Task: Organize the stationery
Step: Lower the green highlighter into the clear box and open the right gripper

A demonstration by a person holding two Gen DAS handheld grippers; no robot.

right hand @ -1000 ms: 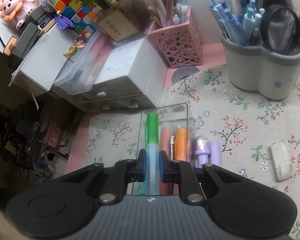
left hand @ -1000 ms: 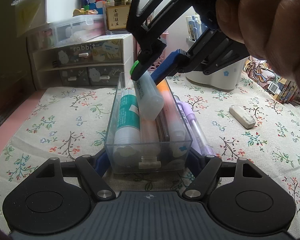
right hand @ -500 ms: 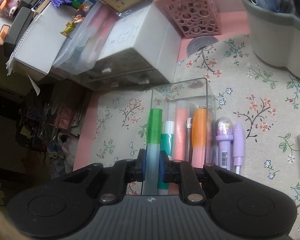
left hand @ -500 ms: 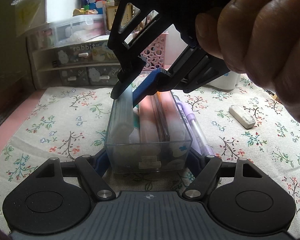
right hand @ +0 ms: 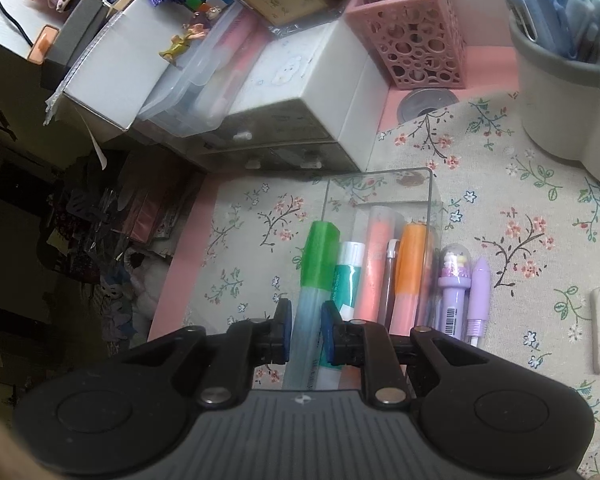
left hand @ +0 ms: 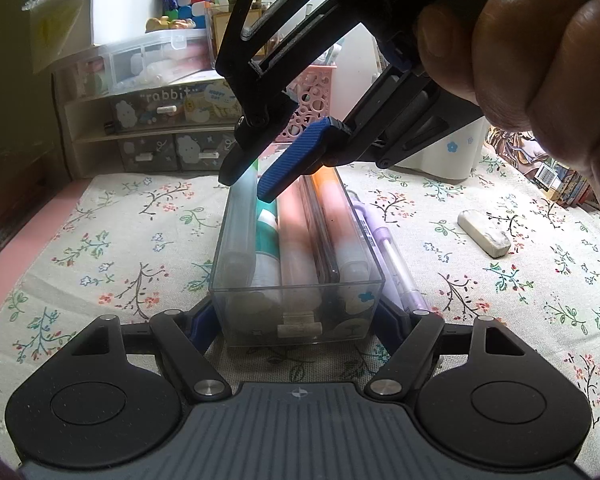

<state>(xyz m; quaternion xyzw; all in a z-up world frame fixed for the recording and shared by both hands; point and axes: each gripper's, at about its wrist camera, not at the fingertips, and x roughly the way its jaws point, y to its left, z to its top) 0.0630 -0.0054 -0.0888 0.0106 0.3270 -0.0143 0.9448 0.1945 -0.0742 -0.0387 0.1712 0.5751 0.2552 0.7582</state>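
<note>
A clear plastic box point(left hand: 296, 292) lies on the floral cloth with several markers in it. My left gripper point(left hand: 296, 320) holds the box's near end between its fingers. My right gripper point(right hand: 305, 330) hovers over the box's far left side; its jaws stand slightly apart around a green-capped marker point(right hand: 318, 264) that lies along the box's left wall point(left hand: 240, 220). In the right wrist view a teal marker point(right hand: 346, 276), a pink one and an orange one point(right hand: 414, 260) lie beside it.
Two purple pens point(right hand: 464, 292) lie on the cloth right of the box. A white eraser point(left hand: 484, 233) lies further right. Drawer units point(left hand: 156, 128), a pink mesh holder point(right hand: 410, 28) and a grey pen pot point(right hand: 568, 92) stand at the back.
My right gripper lowered the green-capped marker from a tilt above the box into the box's left side, and its jaws have opened slightly. The left gripper has not moved.
</note>
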